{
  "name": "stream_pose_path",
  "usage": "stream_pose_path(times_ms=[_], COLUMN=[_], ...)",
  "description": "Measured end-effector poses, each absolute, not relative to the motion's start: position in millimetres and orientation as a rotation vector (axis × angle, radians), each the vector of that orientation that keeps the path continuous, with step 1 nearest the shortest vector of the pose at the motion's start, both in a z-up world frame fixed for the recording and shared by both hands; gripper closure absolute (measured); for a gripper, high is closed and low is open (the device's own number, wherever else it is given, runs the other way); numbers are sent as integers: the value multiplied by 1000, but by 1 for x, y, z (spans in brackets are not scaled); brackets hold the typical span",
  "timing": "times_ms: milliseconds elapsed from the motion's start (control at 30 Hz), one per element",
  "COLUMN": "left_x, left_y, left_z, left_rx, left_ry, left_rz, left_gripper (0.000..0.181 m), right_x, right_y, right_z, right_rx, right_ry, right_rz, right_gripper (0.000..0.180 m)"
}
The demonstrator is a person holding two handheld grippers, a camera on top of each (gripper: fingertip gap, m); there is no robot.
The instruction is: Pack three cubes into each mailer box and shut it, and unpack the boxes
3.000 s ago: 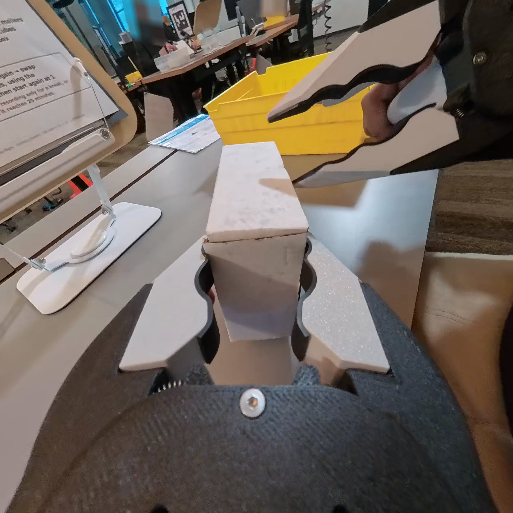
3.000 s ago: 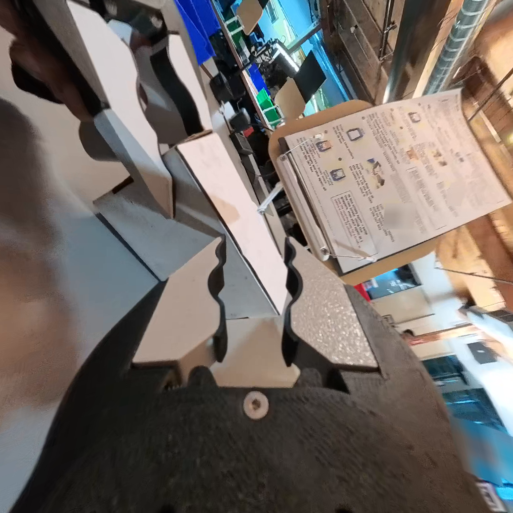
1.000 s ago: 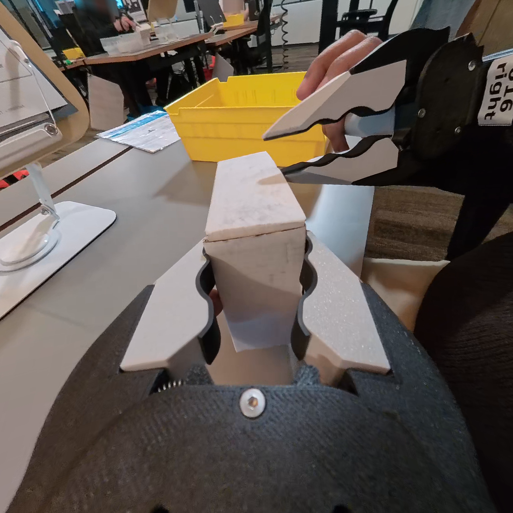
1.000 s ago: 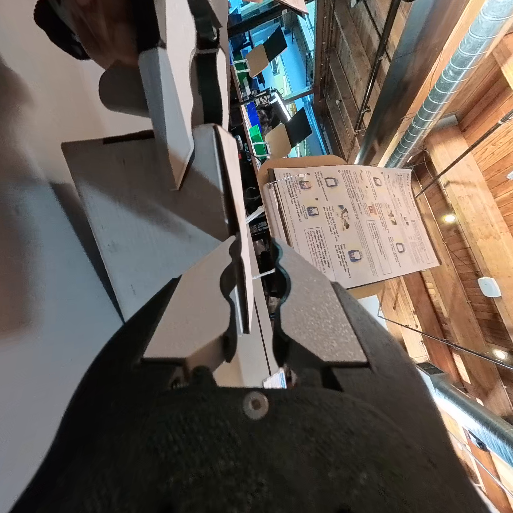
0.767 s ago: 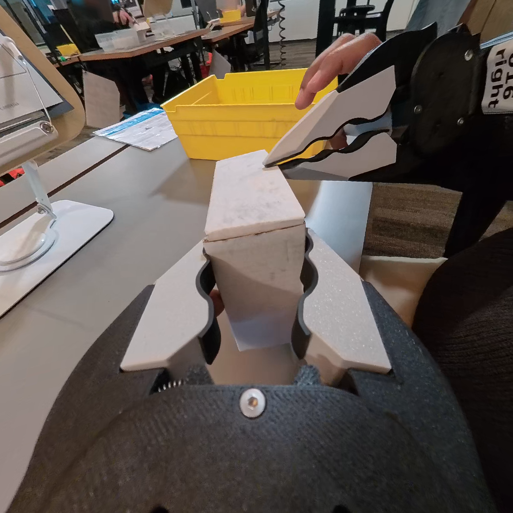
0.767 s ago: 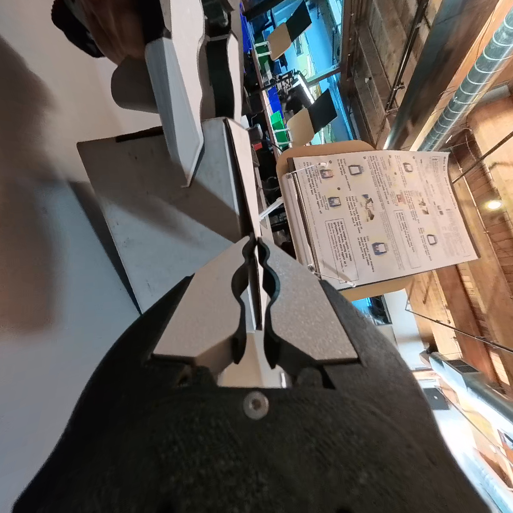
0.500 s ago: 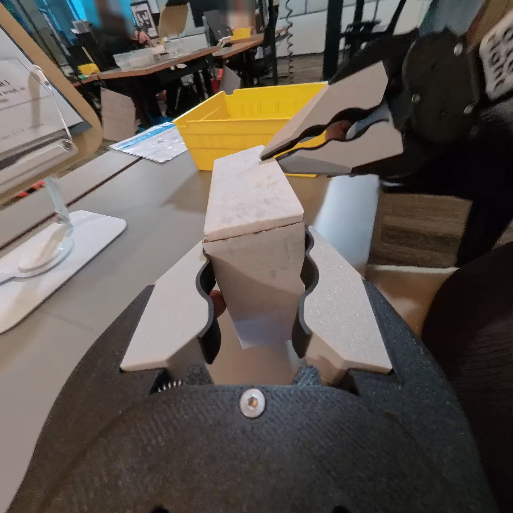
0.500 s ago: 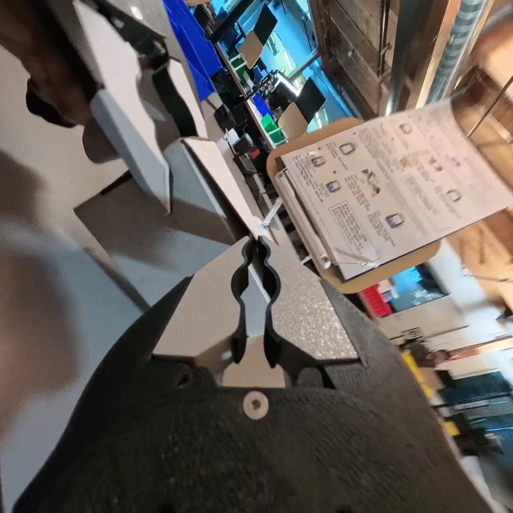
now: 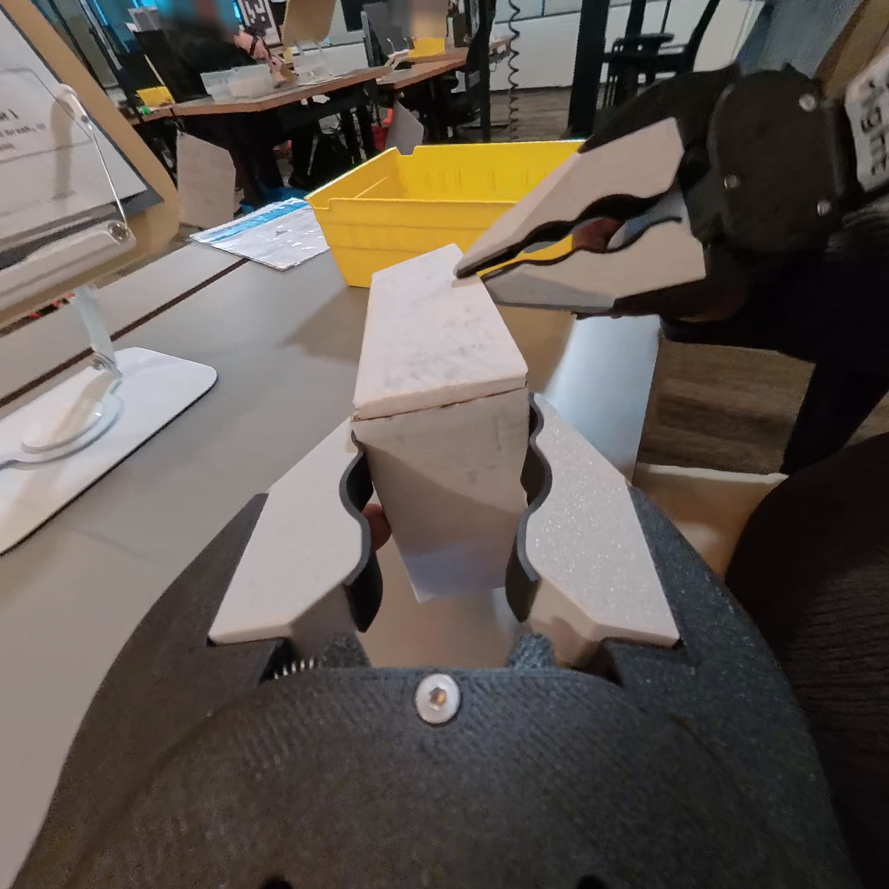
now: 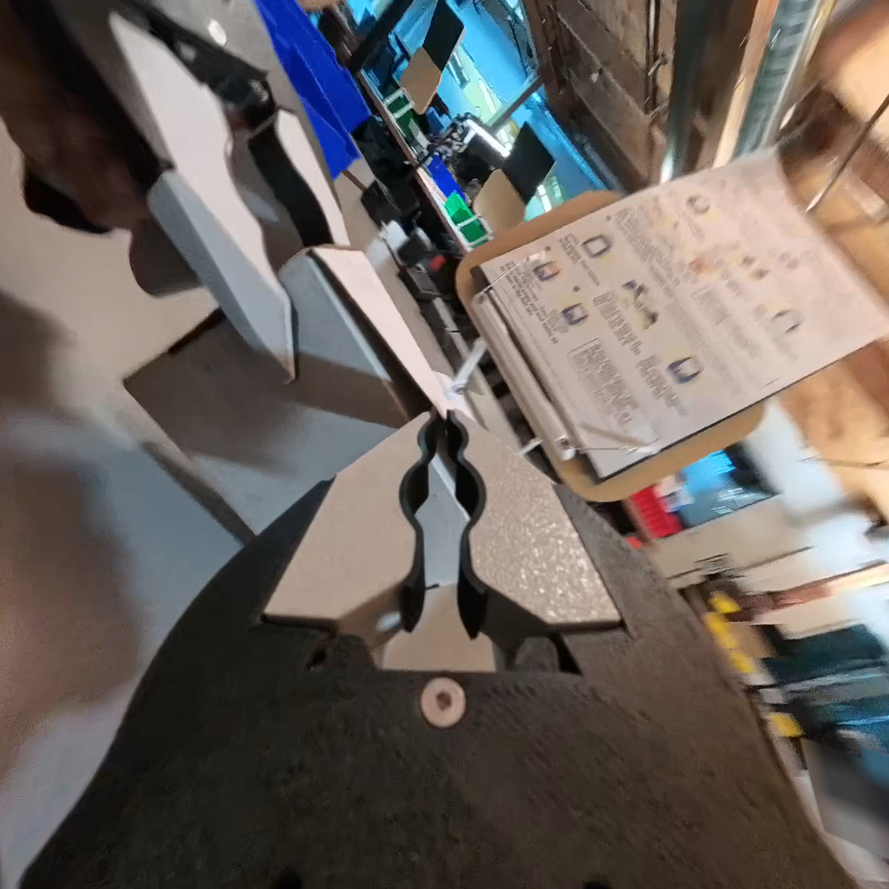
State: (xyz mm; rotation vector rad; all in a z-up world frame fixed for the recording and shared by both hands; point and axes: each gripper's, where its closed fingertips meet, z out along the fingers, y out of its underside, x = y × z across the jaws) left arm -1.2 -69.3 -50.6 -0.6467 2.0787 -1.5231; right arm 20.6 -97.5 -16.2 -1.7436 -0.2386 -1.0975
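Change since three seconds back lies mostly with our right gripper (image 9: 464,276): then its jaws stood apart above the far end of the mailer box (image 9: 440,336), and now they have closed to a thin pinch on the far right corner of the lid, where we first saw them nip it less than a second ago. Our left gripper (image 9: 440,486) has not let go in all that time; its fingers (image 9: 584,519) stay clenched on the two long sides of the box at its near end, with the box held clear above the grey table (image 9: 202,462) and its short end face turned toward us. In the right wrist view we see our right gripper (image 10: 442,423) with the tips all but touching and the edge of the lid caught between them, while the box (image 10: 336,327) runs away from the tips toward the left gripper (image 10: 269,250), which shows farther off, clamped across it; this view is smeared by motion. The box is white and narrow, scuffed grey on top, with a dark seam under the lid at the near edge, so the lid sits down or very nearly so. Behind it stands a yellow bin (image 9: 433,211), and to the left a clipboard stand (image 9: 82,399) on its white foot.
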Motion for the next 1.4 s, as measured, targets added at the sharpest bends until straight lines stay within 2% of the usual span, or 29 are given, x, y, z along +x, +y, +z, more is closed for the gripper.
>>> stream_pose_path(times_ms=[33, 267, 400, 433, 1000, 1100, 1400], left_x=[0, -1, 0, 0, -4, -5, -12], left_y=[-70, -70, -69, -69, -72, -75, -96], left_z=[-52, -55, -60, -60, -61, -60, -62], left_rx=[-653, -643, -645, -652, -593, -554, -451], left_ry=[2073, 2092, 2106, 2102, 2116, 2123, 2149], left_rz=[-1520, -1476, -1467, -1471, -1407, -1348, -1279], left_gripper=[120, 120, 120, 120, 120, 120, 119], right_x=[21, 17, -10, -12, -6, -10, -10], right_y=[-98, -99, -84, -82, -87, -86, -82], right_z=[-17, -21, -26, -28, -24, -28, -19], right_rx=[-1739, -1768, -1738, -1748, -1757, -1756, -1742], right_ry=[-283, -407, -596, -620, -592, -680, -551], right_rz=[-1178, -1296, -1317, -1350, -1361, -1414, -1331], right_gripper=[179, 173, 162, 167, 168, 180, 179])
